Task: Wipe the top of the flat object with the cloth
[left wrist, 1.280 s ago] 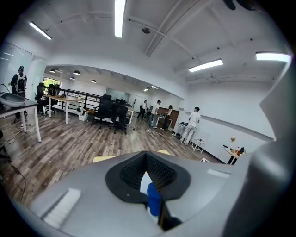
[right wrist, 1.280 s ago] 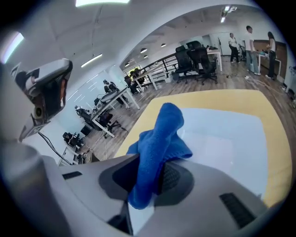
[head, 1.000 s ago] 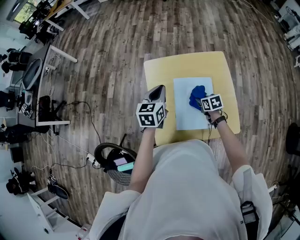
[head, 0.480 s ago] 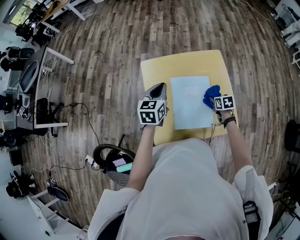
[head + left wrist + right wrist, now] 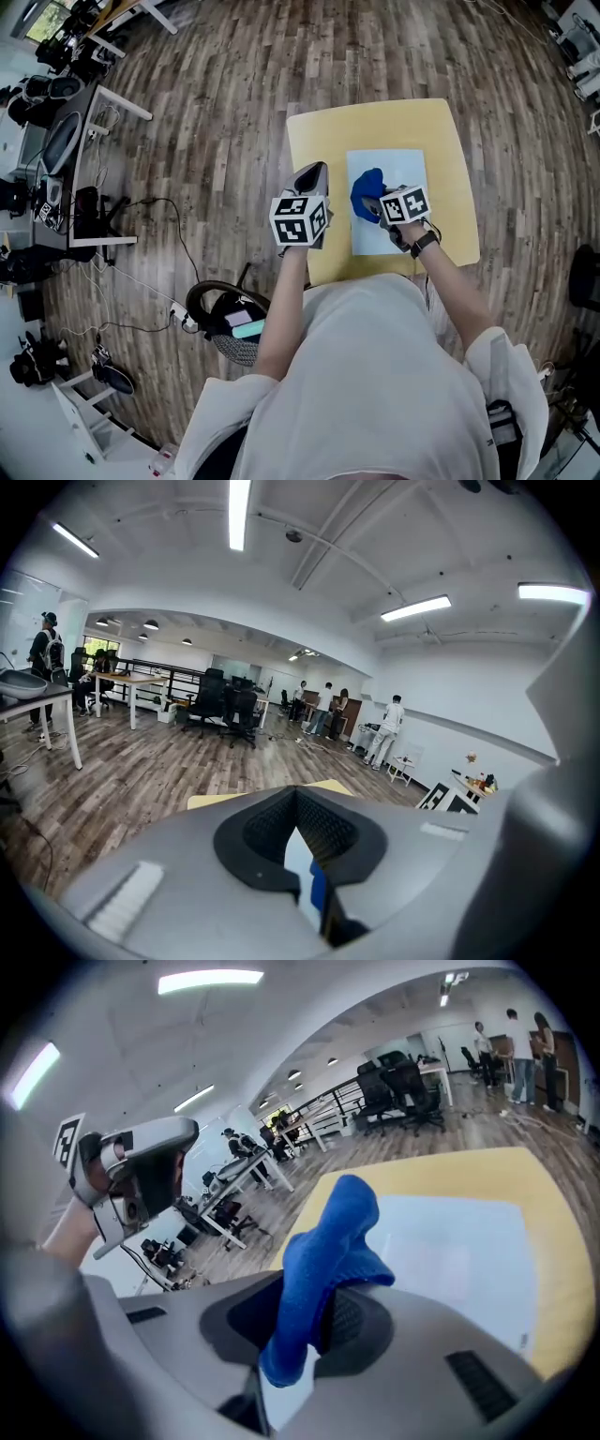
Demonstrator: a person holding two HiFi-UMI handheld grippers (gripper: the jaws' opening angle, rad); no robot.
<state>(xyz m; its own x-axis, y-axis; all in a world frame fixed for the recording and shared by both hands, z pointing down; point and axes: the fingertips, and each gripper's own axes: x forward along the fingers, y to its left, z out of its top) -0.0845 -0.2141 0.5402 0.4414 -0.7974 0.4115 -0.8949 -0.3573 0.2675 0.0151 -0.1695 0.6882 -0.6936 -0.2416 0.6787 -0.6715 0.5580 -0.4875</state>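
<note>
Wood plank flooring [image 5: 234, 94] is seen all round in the head view, and a long office with desks, black chairs and standing people is shown behind both gripper views. At the far left a desk [image 5: 70, 150] loaded with dark gear is set against the wall, and black cables [image 5: 150, 211] are trailed across the floor beside it. Nearer the person, a round black-rimmed thing [image 5: 220, 323] is placed on the floor; what it is cannot be told.

The left gripper [image 5: 314, 178] is held over the left edge of the yellow table [image 5: 319, 131], clear of the sheet. Its jaws are drawn together, with nothing gripped between them.

A pale flat sheet [image 5: 398, 169] is laid on the middle of the table. The blue cloth [image 5: 367, 192] is pressed on the sheet's left part, close to its left edge. The cloth is clamped between the jaws of the right gripper [image 5: 375, 208], and a bunched fold of it is pushed up past the jaw tips. The yellow tabletop is left bare to the right of the sheet.
</note>
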